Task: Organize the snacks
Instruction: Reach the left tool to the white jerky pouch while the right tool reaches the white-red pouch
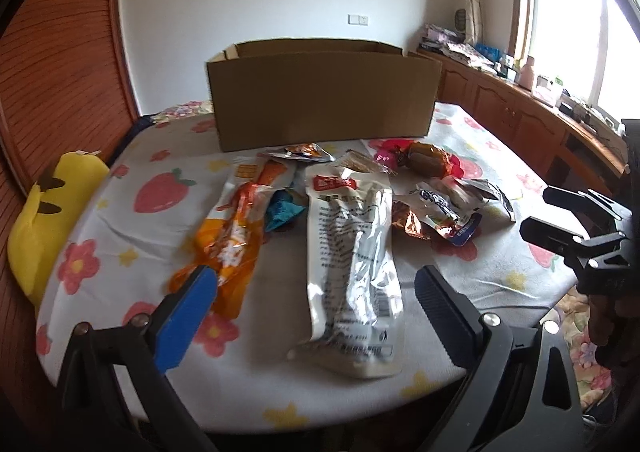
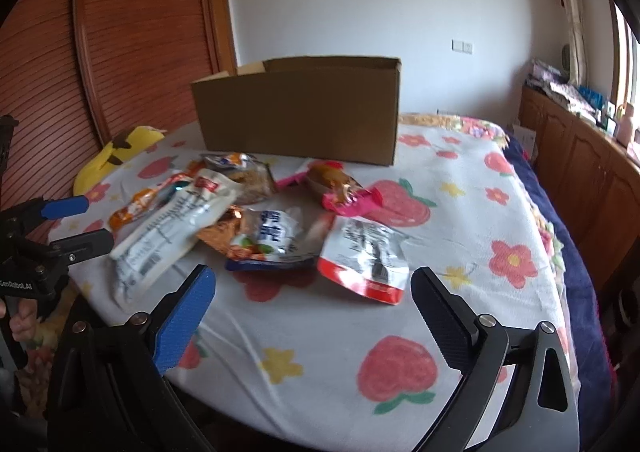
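Blue-padded on one side and black on the other, your left gripper (image 1: 316, 288) stands wide with nothing held; the long white packet (image 1: 352, 264) lies on the cloth in the gap ahead, untouched by either pad. Its long axis runs almost straight away from you, red label at the far end, barcode end nearest the gripper. Just to the left, by the blue pad, lies the orange wrapper (image 1: 232, 240), also lengthwise but leaning a little to the right as it goes away.

Your right gripper (image 2: 312, 292) is likewise wide and empty. Just ahead of it sit the blue-and-white bag (image 2: 276, 240) and, nearer the black pad, the red-edged pouch (image 2: 368, 256), its red bottom edge turned towards you. Beyond those lies the pink-wrapped bun (image 2: 340, 183), long axis slanting from far left to near right.

Farther still, past the whole heap, stands the cardboard box (image 2: 300, 111), open at the top, broadside to you on the flowered tabletop (image 2: 460, 211).

By my reading, sorting has hardly begun: every snack in view is on the cloth, and whether the box holds anything cannot be seen.
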A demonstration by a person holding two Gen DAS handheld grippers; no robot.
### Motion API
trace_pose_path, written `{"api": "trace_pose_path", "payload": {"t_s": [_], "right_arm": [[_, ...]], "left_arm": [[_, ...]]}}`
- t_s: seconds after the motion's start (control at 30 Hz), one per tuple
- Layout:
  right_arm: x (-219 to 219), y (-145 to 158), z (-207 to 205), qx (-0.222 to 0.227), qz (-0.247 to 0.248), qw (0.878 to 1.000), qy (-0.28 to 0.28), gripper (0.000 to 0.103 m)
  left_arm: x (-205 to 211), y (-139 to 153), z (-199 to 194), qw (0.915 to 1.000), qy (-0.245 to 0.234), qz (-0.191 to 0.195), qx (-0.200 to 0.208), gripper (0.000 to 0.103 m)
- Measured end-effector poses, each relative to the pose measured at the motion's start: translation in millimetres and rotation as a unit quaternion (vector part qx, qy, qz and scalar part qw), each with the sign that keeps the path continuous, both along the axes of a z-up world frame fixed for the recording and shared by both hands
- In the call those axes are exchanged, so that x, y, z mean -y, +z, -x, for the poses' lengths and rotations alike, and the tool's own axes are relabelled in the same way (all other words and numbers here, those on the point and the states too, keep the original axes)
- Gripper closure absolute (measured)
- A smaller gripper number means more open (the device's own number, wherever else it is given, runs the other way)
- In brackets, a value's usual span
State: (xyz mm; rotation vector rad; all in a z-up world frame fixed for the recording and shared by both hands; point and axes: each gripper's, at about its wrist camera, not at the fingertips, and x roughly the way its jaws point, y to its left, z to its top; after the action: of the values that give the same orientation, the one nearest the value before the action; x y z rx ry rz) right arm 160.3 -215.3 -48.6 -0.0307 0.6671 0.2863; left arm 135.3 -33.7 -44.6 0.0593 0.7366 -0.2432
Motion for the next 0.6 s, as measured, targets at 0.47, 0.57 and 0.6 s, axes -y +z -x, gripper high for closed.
{"api": "trace_pose_path", "payload": {"t_s": [0.47,0.57,0.6], "right_arm": [[18.2,-7.4,-34.2,-0.041,-0.013,0.999,0.008,0.006],[18.5,-9.1,-38.5,-0.049,-0.018,0.999,0.008,0.006],[17.7,-9.3,-39.5,-0.048,-0.015,0.999,0.006,0.006]], "left_arm": [[20.6,-19.8,-45.5,0.9983,-0.024,-0.005,-0.053,0.005],[21.4,-23.3,-50.2,0.9981,-0.022,-0.009,-0.056,0.005],[21.8,-24.4,-51.8,0.9980,-0.023,-0.010,-0.059,0.005]]}}
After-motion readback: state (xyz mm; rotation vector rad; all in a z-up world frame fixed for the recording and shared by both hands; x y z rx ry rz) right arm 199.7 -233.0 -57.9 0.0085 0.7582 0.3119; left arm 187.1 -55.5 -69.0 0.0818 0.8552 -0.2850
